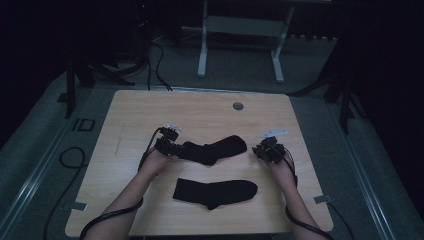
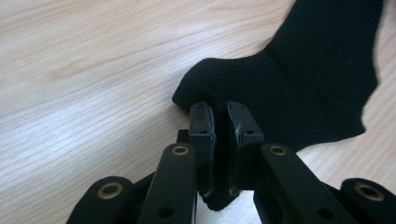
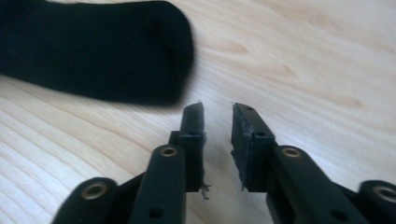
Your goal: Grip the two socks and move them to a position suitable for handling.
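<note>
Two black socks lie on the pale wood counter (image 1: 125, 115). The far sock (image 1: 215, 149) is knit, bent at the heel, lying mid-counter; its left end is pinched between the narrow jaws of the left gripper (image 2: 220, 122). The near sock (image 1: 215, 192) lies flat, well apart from both grippers. The right gripper (image 3: 218, 122) sits just beside the far sock's rounded right end, jaws slightly parted and holding nothing.

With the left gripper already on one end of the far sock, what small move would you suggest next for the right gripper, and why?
Probably ease the right gripper forward to the far sock's free rounded end and close on it. The left gripper is shut on its other end, while the right jaws stand apart, holding nothing, just short of the fabric.
</note>
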Demonstrator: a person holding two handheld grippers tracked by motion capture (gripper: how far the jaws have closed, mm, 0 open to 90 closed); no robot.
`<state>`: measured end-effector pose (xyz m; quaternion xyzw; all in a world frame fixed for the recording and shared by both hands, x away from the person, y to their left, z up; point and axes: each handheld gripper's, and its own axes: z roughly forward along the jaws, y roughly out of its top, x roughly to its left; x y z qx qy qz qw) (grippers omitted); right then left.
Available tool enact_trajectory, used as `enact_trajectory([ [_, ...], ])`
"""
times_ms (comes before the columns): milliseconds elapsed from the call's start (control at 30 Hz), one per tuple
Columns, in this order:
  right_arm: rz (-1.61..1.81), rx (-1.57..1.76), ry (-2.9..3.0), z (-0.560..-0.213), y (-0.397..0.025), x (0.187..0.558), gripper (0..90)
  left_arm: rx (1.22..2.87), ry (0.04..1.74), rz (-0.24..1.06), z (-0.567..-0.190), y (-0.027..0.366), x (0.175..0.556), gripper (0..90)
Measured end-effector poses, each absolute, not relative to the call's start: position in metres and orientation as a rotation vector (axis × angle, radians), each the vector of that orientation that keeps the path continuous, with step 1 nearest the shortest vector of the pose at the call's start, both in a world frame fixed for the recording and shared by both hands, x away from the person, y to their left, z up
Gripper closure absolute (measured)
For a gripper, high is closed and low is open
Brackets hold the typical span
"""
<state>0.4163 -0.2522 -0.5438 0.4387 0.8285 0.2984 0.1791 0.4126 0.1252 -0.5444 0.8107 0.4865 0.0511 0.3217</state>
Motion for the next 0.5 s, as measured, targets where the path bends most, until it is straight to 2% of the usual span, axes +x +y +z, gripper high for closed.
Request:
enact_trajectory([
  [67,0.858,1.26,2.33,-0.543,-0.257,0.416,72.8,2.142,1.274,0.165,-0.545,0.126,0.413,76.4],
  [167,0.872,1.243,2.327,-0.537,-0.256,0.416,72.8,2.142,1.288,0.259,-0.543,0.129,0.413,62.0],
  [300,0.899,1.213,2.337,-0.53,-0.249,0.419,71.1,2.076,1.32,0.257,-0.538,0.135,0.415,55.8],
  [367,0.934,1.212,2.352,-0.524,-0.239,0.427,58.6,2.095,1.312,0.245,-0.537,0.134,0.416,54.5],
  [500,0.935,1.22,2.368,-0.522,-0.227,0.441,59.5,2.131,1.301,0.24,-0.54,0.128,0.416,52.5],
])
